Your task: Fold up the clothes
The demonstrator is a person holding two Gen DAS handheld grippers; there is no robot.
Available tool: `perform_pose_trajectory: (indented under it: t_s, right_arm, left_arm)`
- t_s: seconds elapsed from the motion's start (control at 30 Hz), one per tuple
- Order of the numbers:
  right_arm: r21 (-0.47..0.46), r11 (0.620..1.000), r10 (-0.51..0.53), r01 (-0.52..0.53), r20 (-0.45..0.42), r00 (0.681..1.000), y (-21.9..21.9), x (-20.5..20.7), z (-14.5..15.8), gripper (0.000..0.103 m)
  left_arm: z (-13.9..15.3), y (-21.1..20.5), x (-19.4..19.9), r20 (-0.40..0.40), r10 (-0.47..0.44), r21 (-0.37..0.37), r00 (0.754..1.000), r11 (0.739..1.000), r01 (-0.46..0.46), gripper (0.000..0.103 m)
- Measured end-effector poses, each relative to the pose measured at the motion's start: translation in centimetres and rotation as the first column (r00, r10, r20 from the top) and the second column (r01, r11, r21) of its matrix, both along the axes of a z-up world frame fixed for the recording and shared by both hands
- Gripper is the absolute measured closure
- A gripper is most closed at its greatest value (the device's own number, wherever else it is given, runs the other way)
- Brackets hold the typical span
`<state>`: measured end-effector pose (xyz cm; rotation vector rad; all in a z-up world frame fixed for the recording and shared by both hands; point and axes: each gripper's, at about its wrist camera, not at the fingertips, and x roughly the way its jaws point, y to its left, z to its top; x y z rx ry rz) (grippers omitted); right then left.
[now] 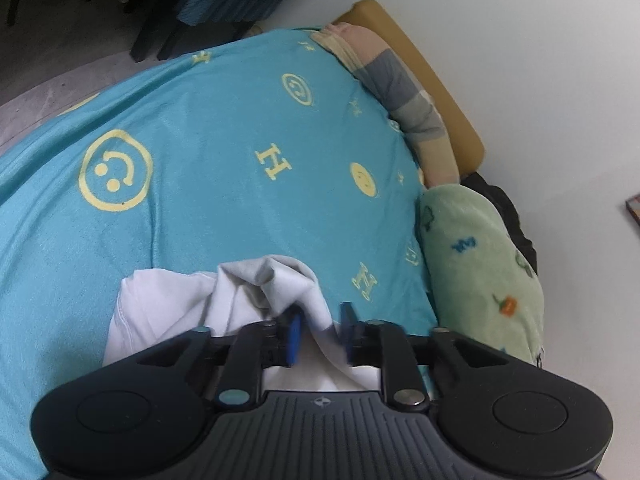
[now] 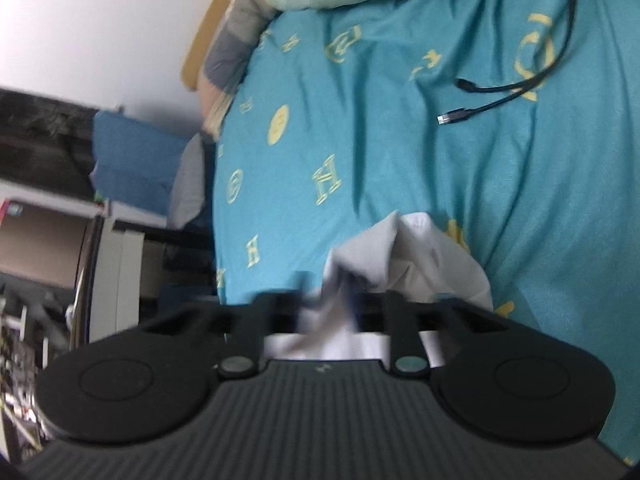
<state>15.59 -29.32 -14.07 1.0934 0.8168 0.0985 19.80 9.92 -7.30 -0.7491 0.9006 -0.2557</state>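
Observation:
A white garment [image 1: 168,304] lies bunched on the teal bed sheet [image 1: 200,120] with yellow smileys and letters. In the left wrist view my left gripper [image 1: 320,334] stands just over its near edge. Its blue-padded fingers [image 1: 294,336] are apart, and a fold of the white cloth runs loosely between them. In the right wrist view, which is blurred, the same white garment [image 2: 420,256] rises in a crumpled peak on the sheet [image 2: 400,160]. My right gripper [image 2: 328,300] has its jaws apart with cloth lying between them, not pinched.
A green fleece blanket [image 1: 480,256] and a striped grey-and-beige cloth [image 1: 400,84] lie along the tan headboard [image 1: 440,80] by the white wall. A black cable [image 2: 500,92] with two plugs lies on the sheet. Furniture and a blue bundle [image 2: 132,160] stand beyond the bed's edge.

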Motion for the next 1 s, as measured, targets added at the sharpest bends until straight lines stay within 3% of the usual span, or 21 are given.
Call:
perform_pose_trajectory:
  t_s: [0.03,0.07,0.17,0.23,0.3,0.4,0.53,0.67,0.77,0.87,1.0]
  right_arm:
    - [-0.004,1.000,0.014,-0.014,0.028,0.999,0.2,-0.5,0.6,0.017]
    - [-0.014,0.999,0.031,-0.030,0.058,0.998,0.5,-1.2,1.2,0.017]
    - [-0.105,0.990,0.103,-0.092,0.105,0.989,2.2,-2.9,2.9,0.017]
    - [-0.195,0.973,0.148,-0.124,0.112,0.983,3.4,-3.6,3.4,0.017]
    - [-0.287,0.945,0.198,-0.159,0.113,0.974,4.5,-3.4,3.4,0.032]
    - [-0.421,0.885,0.259,-0.199,0.089,0.962,5.9,-2.3,2.9,0.045]
    - [-0.600,0.769,0.299,-0.220,0.033,0.954,7.4,0.9,0.9,0.048]
    - [-0.672,0.695,0.324,-0.256,-0.025,0.946,8.0,2.3,-1.6,0.050]
    - [-0.685,0.680,0.330,-0.261,-0.032,0.943,8.1,2.1,-1.5,0.050]
    - [-0.664,0.708,0.313,-0.240,-0.009,0.950,8.0,0.7,0.1,0.049]
    - [-0.666,0.713,0.310,-0.219,0.020,0.951,8.5,-3.1,2.7,0.047]
  left_arm:
    - [0.4,-0.1,-0.2,0.015,-0.021,0.013,1.000,1.000,0.021,0.041]
    - [0.9,-0.3,-0.7,0.040,-0.040,0.034,0.998,0.999,0.038,0.029]
    - [2.3,-1.0,-2.5,0.123,-0.096,0.119,0.988,0.990,0.081,0.015]
    - [2.5,-2.1,-3.0,0.133,-0.150,0.184,0.980,0.975,0.124,0.015]
    - [2.1,-3.4,-2.9,0.131,-0.190,0.261,0.973,0.953,0.151,0.015]
    - [0.9,-5.3,-2.0,0.112,-0.238,0.358,0.965,0.915,0.184,0.015]
    - [-1.7,-7.0,-0.2,0.060,-0.255,0.420,0.965,0.883,0.207,0.016]
    - [-3.8,-7.6,0.9,0.000,-0.261,0.466,0.965,0.854,0.231,0.017]
    - [-4.3,-7.7,0.8,-0.017,-0.267,0.489,0.963,0.838,0.241,0.017]
    - [-3.5,-7.8,-0.5,-0.005,-0.284,0.510,0.959,0.824,0.247,0.017]
    - [-1.8,-7.0,-3.7,0.014,-0.287,0.460,0.958,0.852,0.249,0.017]
